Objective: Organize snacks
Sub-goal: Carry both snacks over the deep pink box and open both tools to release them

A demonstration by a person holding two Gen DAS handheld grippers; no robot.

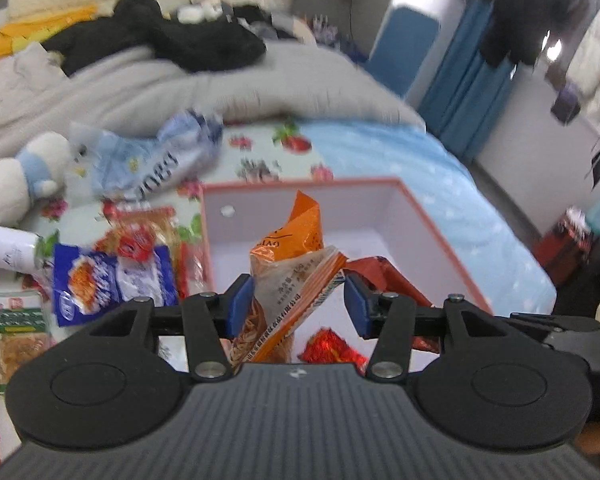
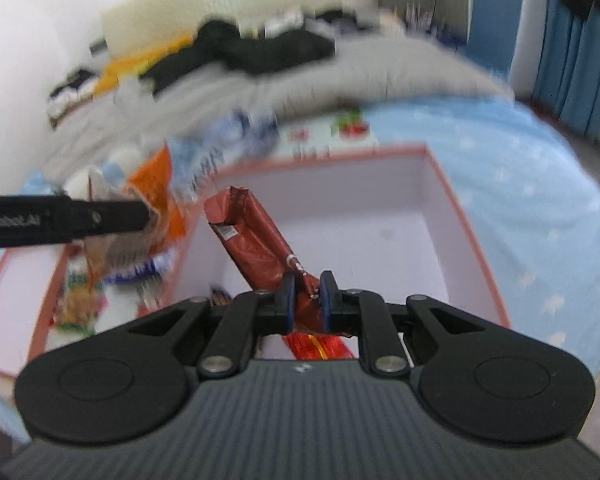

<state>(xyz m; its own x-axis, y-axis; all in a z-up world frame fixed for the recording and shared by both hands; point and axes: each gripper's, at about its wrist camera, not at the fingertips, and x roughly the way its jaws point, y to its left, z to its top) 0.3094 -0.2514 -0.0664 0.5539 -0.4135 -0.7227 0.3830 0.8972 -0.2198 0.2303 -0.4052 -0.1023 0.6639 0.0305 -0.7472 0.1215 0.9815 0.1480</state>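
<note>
My left gripper (image 1: pixel 298 304) is shut on an orange snack packet (image 1: pixel 296 276) and holds it upright over the near left part of a pink-rimmed white box (image 1: pixel 400 216). My right gripper (image 2: pixel 306 300) is shut on a dark red snack packet (image 2: pixel 256 244), held tilted over the same box (image 2: pixel 440 208). The red packet also shows in the left wrist view (image 1: pixel 388 276). The left gripper's finger (image 2: pixel 80 220) and its orange packet (image 2: pixel 156 196) show at the left of the right wrist view. A shiny red wrapped snack (image 2: pixel 316 346) lies in the box below.
Loose snacks lie on the bed left of the box: a blue packet (image 1: pixel 104 284), a red packet (image 1: pixel 140 236), a green packet (image 1: pixel 18 320), a pale blue bag (image 1: pixel 148 160). A plush toy (image 1: pixel 24 176) and a white can (image 1: pixel 8 248) sit further left. A grey duvet (image 1: pixel 260 80) lies behind.
</note>
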